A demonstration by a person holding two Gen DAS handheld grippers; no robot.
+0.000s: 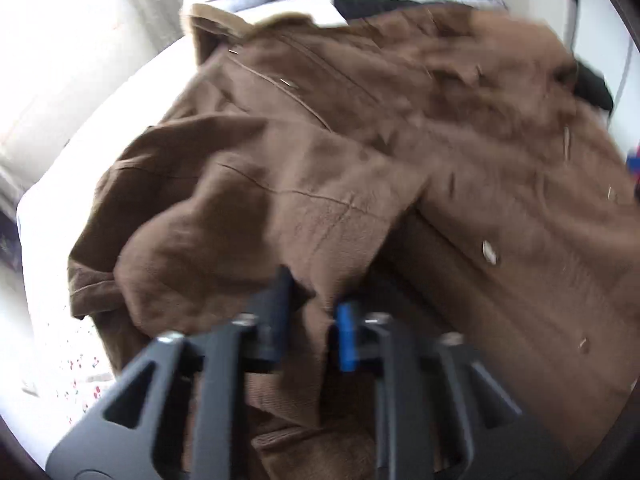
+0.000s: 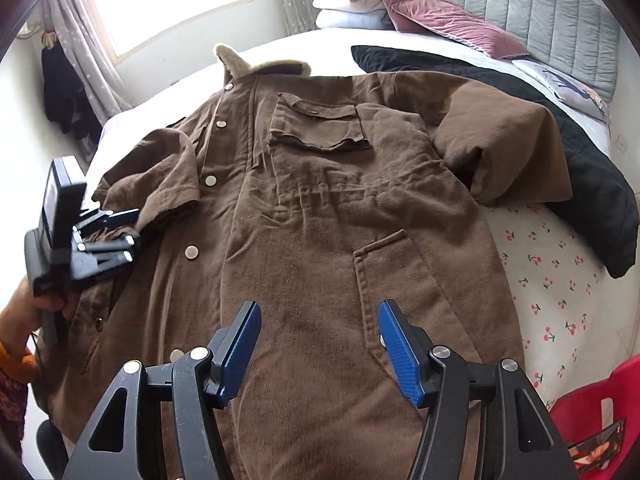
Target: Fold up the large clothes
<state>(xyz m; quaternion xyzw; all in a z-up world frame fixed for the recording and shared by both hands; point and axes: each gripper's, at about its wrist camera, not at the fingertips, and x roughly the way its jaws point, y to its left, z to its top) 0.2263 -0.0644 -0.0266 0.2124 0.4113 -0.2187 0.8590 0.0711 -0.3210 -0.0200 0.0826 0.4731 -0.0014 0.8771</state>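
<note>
A large brown coat (image 2: 320,208) with a fur collar (image 2: 260,65) lies face up on the bed, with its collar far and its hem near. Its right sleeve (image 2: 504,136) is folded back on itself. My left gripper (image 1: 316,300) is shut on the cuff of the coat's left sleeve (image 1: 240,216) and holds it lifted over the coat's left side. The left gripper also shows in the right wrist view (image 2: 128,236). My right gripper (image 2: 318,312) is open and empty above the lower front of the coat.
The bed has a white sheet with a cherry print (image 2: 560,280). A black quilted garment (image 2: 592,184) lies beside the coat on the right. Pillows (image 2: 420,12) and a grey headboard (image 2: 520,4) are at the far end. A red object (image 2: 600,400) is at lower right.
</note>
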